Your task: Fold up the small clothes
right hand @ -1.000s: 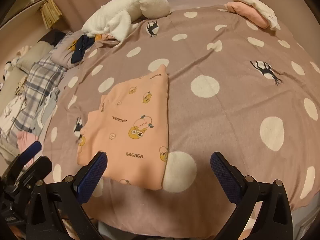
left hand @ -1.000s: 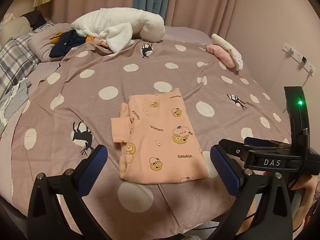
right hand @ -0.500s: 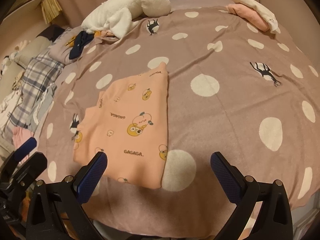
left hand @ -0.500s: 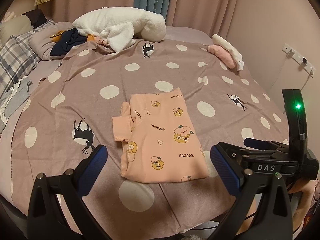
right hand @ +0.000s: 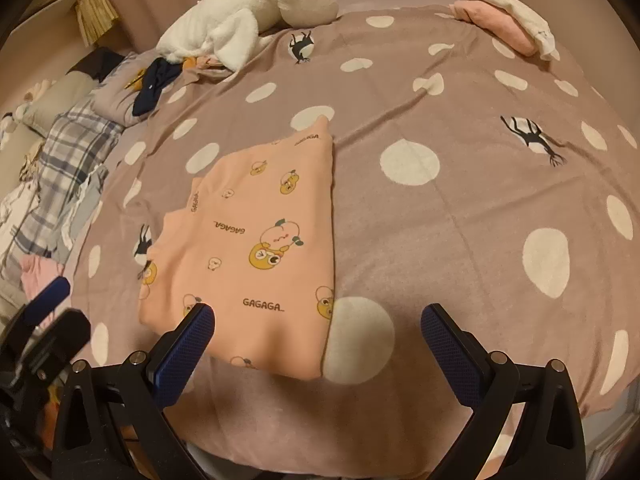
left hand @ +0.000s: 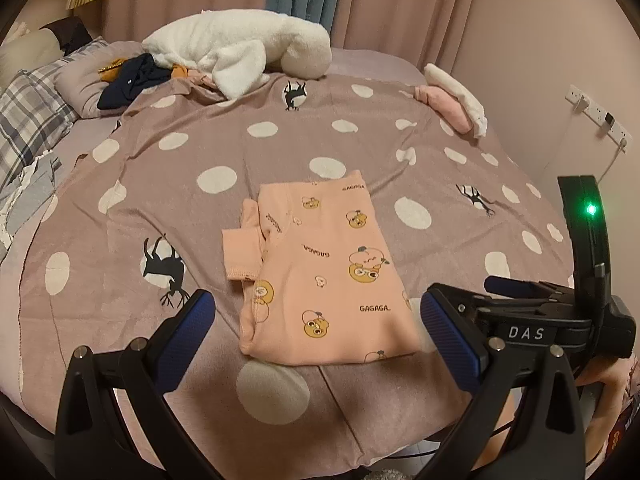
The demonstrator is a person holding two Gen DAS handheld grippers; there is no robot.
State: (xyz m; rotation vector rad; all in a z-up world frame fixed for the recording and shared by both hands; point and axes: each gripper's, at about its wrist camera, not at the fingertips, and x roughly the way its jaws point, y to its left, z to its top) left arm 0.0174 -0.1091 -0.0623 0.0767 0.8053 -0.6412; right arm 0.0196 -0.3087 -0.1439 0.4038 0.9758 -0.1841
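I hold both tools above the near edge of the bed: my left gripper (left hand: pixel 316 320) and my right gripper (right hand: pixel 318 332) are spread wide, holding nothing. The peach garment (left hand: pixel 324 268) lies mid-frame on the dotted blanket (left hand: pixel 240 128), already folded to a rectangle, one sleeve cuff (left hand: pixel 240 256) poking out at its left. I judge the next move is tucking that cuff in or halving the garment again.

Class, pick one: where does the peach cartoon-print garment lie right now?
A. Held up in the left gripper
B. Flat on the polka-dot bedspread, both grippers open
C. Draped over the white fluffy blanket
B: the peach cartoon-print garment lies flat on the polka-dot bedspread, untouched by the open left gripper and right gripper.
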